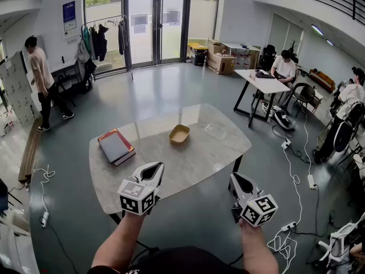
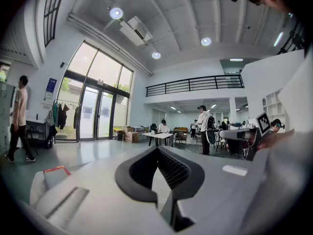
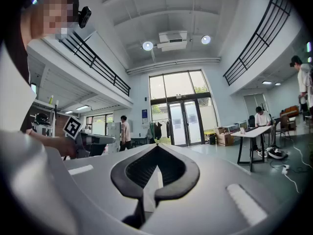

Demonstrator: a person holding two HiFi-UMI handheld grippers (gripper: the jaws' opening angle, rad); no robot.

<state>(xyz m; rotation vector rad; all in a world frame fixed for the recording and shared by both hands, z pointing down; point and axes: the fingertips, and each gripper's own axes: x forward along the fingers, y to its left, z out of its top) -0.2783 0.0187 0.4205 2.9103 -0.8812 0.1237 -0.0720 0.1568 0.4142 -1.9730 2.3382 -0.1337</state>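
Head view shows left gripper (image 1: pixel 155 167) and right gripper (image 1: pixel 236 179), jaws together and empty, poised at the table (image 1: pixel 194 158) edge, with book (image 1: pixel 116 146) at 11 o'clock and bowl (image 1: pixel 179 133) at 12 needing a forward reach.

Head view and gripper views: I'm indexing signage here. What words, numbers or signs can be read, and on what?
No text is readable in any view.
On the wall-mounted blue rectangular poster: print too small to read.
On the glass doors, the paper sheets: blurred.
On the cubes of the left gripper and right gripper: black-and-white square marker patterns, no letters.
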